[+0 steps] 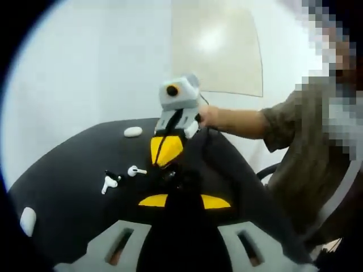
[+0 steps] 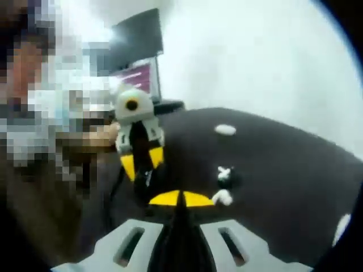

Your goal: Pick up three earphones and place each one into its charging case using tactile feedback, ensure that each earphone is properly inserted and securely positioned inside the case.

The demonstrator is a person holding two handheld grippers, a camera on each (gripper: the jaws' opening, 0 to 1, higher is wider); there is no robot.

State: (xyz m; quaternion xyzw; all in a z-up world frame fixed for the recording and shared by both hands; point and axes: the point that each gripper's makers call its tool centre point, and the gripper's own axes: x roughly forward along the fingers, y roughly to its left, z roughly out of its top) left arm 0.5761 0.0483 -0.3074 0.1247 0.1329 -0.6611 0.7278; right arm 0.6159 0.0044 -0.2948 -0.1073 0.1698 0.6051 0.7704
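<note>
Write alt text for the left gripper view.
Two small white earphones lie on a round black table, ahead of the left gripper. The right gripper, held by a person's hand, reaches in beside them; a white oval case sits behind.

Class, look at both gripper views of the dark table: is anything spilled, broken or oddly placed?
Nothing looks spilled or broken. The earphones lie loose in a small cluster on the dark table, out of any case, with a black one among the white. A white oval case lies apart farther back, another near the edge. Too blurred to judge finer damage.
</note>
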